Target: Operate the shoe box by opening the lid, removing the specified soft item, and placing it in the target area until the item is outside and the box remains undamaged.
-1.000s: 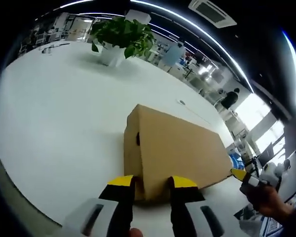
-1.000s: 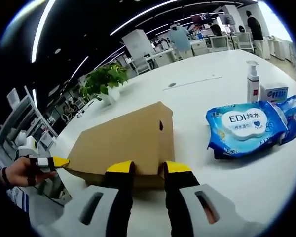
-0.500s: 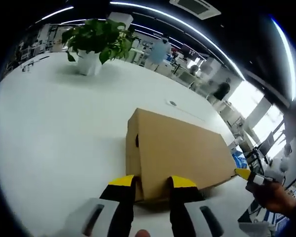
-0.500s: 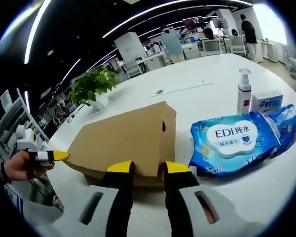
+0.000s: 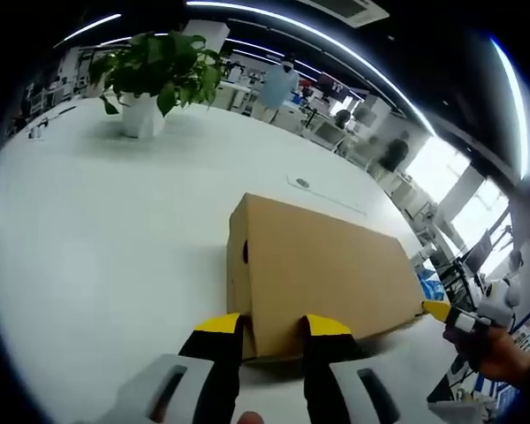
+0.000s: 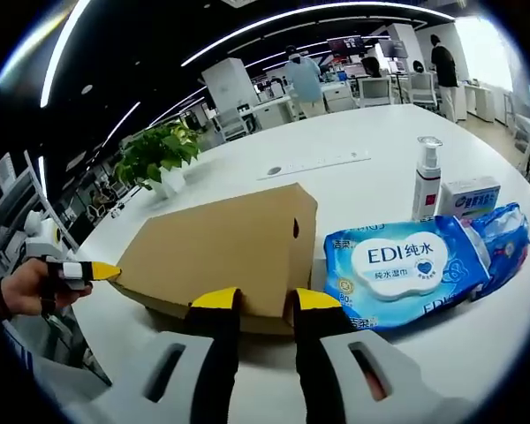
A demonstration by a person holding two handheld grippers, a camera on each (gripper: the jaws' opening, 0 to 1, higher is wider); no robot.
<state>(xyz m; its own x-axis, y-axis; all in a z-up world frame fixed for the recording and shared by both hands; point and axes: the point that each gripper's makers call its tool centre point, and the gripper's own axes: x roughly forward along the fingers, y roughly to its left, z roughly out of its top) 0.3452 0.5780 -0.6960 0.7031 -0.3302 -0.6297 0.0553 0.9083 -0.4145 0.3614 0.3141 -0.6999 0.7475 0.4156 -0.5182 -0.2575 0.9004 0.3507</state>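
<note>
A closed brown cardboard shoe box [image 5: 322,269] lies on the white table [image 5: 97,230], with a small round hole in each end wall. My left gripper [image 5: 272,329] stands open at the box's near end. Its yellow-tipped jaws are apart on either side of the near corner. My right gripper [image 6: 265,302] stands open the same way at the opposite end of the box [image 6: 221,247]. Each gripper also appears in the other view, held by a hand: the right gripper [image 5: 443,313] and the left gripper [image 6: 90,270] both have a yellow tip at a box corner. The box's contents are hidden.
In the right gripper view a blue wet-wipes pack [image 6: 405,269] lies right beside the box. A pump bottle [image 6: 427,187] and a small carton [image 6: 466,196] stand behind it. A potted plant [image 5: 150,75] stands at the far side of the table. People and desks fill the background.
Both views have swung while the box keeps its place between the jaws. In the right gripper view the wipes pack now sits much closer to the box. Jaw gaps are unchanged.
</note>
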